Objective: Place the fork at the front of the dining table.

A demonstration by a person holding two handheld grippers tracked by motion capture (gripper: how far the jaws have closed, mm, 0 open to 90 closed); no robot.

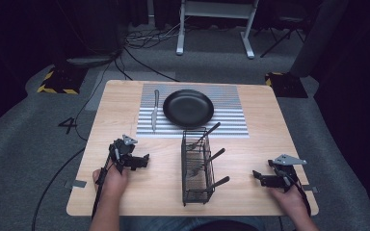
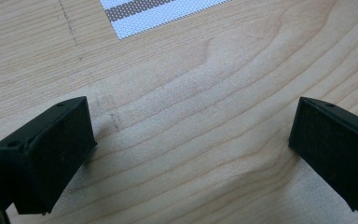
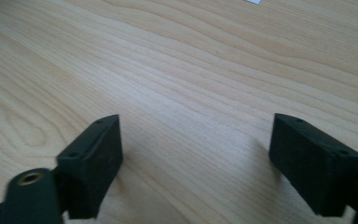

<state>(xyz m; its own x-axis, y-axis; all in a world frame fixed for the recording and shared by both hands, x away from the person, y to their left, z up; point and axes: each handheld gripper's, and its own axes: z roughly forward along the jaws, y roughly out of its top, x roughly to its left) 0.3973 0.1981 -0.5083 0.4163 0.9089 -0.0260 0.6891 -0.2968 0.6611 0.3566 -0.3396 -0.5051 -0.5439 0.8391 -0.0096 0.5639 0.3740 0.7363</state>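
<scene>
A black wire cutlery basket [image 1: 196, 168] stands at the table's front middle, with several dark utensils [image 1: 217, 155] sticking out of it toward the right. Behind it a black plate [image 1: 188, 108] sits on a grey striped placemat [image 1: 231, 115], and a silver knife [image 1: 155, 111] lies on the mat left of the plate. My left gripper [image 1: 143, 161] rests left of the basket, open, with bare wood between its jaws [image 2: 191, 123]. Right of the basket, my right gripper [image 1: 259, 177] is also open over bare wood [image 3: 196, 135].
The wooden table [image 1: 120, 106] ends close in front of both hands. A corner of the placemat [image 2: 154, 14] shows ahead of the left gripper. Cables, a white desk frame [image 1: 212, 19] and yellow-black floor blocks [image 1: 58, 82] lie beyond the table.
</scene>
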